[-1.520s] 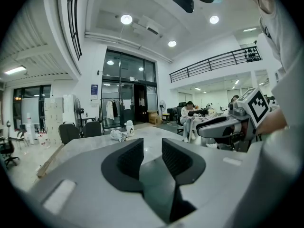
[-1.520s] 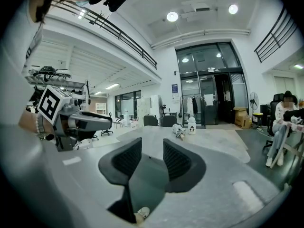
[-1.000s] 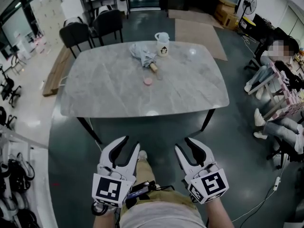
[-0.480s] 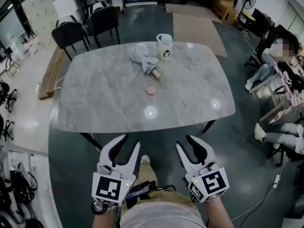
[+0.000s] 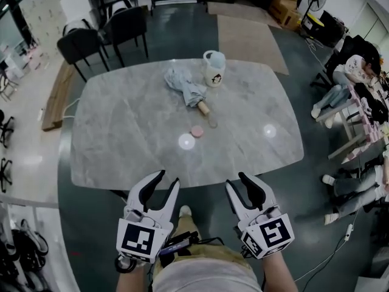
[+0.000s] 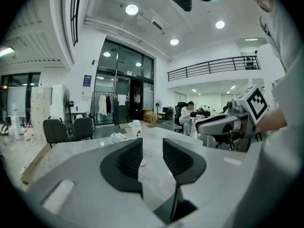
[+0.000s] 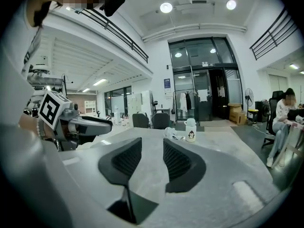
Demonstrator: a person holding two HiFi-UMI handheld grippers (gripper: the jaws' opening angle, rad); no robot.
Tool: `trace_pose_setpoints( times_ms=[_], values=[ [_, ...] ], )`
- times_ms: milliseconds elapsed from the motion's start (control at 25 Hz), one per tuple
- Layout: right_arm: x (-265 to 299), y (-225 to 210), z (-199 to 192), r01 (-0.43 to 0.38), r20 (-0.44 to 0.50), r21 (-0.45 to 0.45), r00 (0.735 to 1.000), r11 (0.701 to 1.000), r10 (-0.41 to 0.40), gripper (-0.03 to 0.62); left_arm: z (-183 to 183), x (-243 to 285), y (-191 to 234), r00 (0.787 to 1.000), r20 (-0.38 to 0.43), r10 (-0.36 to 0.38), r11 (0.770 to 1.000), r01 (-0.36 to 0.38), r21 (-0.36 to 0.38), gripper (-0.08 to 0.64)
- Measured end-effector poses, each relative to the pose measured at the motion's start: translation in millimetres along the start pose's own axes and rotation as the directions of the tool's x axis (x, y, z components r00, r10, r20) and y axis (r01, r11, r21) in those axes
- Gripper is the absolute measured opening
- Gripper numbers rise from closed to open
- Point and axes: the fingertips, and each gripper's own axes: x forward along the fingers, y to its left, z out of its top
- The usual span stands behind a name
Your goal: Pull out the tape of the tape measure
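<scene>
Both grippers are empty: left gripper (image 5: 168, 178) and right gripper (image 5: 236, 181) hang before the near edge of one grey table (image 5: 121, 132), jaws apart; the left jaws have just been opening a little. On the table we count one pink tape measure (image 5: 196, 131) near its middle, one folded umbrella (image 5: 185, 85) and one cup (image 5: 214, 60). Two chairs (image 5: 129, 24) stand behind.

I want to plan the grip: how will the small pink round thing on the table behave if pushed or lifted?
The pink round thing is small and lies flat, so it is probably light and unlikely to roll. The table looks smooth and glossy, so a push may make it slide. Its low rounded edge may be hard to grip.
</scene>
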Motion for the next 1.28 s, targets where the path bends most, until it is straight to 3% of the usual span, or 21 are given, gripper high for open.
trace_pose_setpoints(
  times_ms=[840, 1280],
  values=[
    [83, -11, 0, 0.018, -0.08, -0.024, 0.997, 1.0, -0.02, 0.172, -15, 50, 53, 0.996, -0.042, -0.079, 0.997, 0.079, -0.004, 0.153],
    [114, -15, -24, -0.055, -0.167, -0.053, 0.985, 0.997, 0.046, 0.206, -31, 72, 61, 0.995, -0.065, -0.075, 0.997, 0.075, -0.005, 0.155]
  ],
)
